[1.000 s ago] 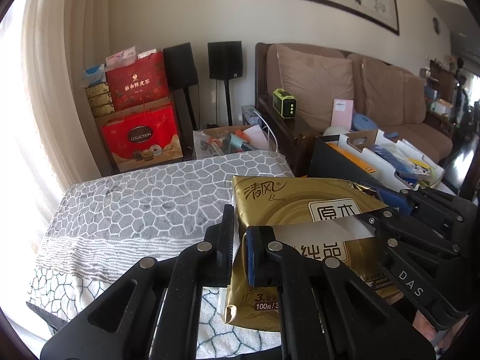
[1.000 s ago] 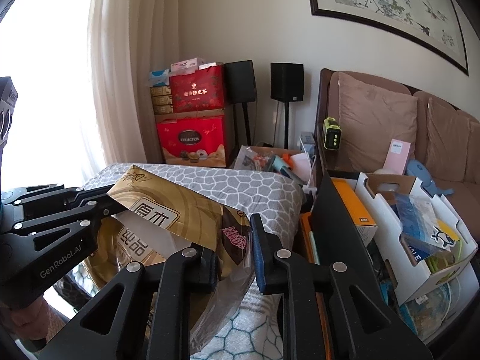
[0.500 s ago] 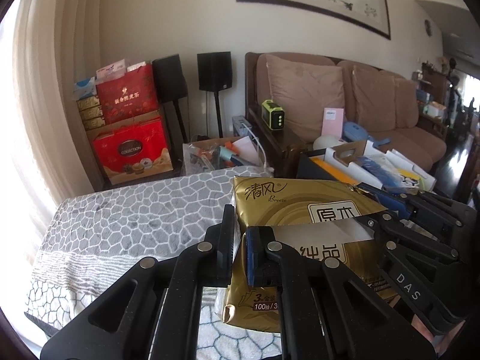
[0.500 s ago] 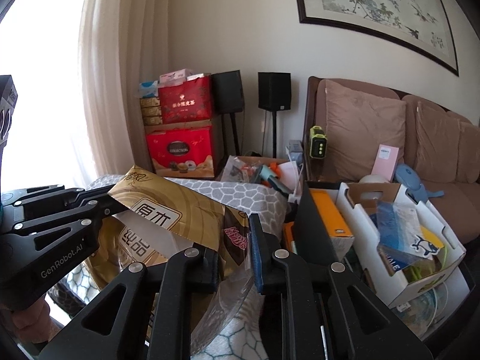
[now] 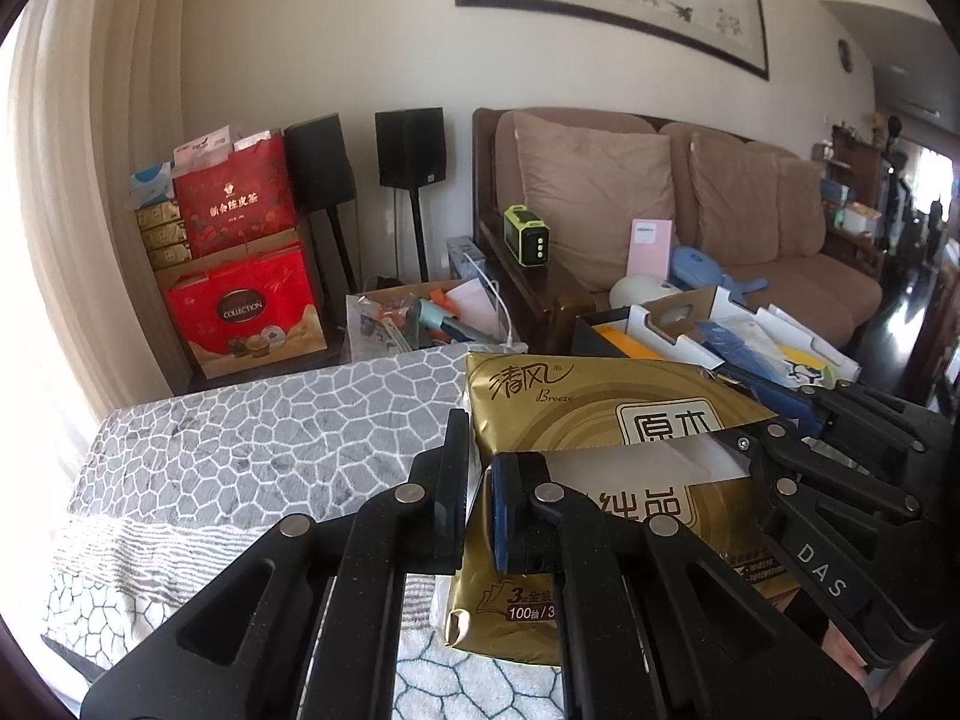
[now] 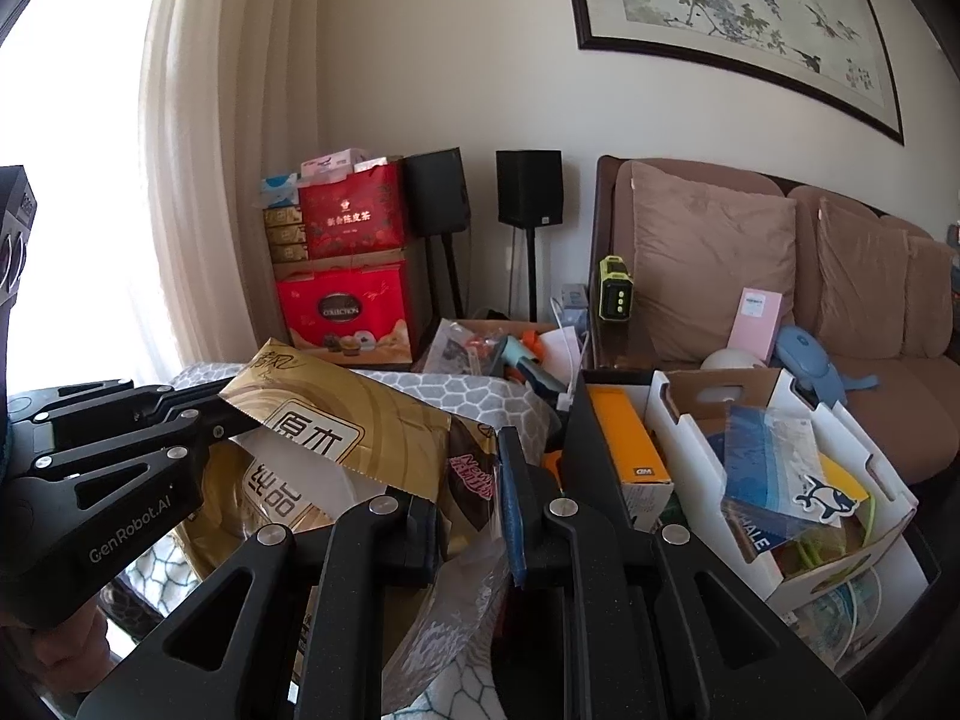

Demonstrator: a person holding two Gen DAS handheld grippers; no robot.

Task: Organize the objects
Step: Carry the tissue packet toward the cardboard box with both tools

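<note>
Both tongs, left and right, have lifted the gold tissue pack slightly, bringing more sofa and white carton into view.

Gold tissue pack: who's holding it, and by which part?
Both. Left claw pinches the gold tissue pack at its left edge; right claw is shut on its right-end wrapper.

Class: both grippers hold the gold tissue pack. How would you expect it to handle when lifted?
Probably soft: the gold tissue pack bends and its film crinkles where the right gripper pinches it. Likely light, since the left gripper holds only its edge. The glossy film may slip.
</note>
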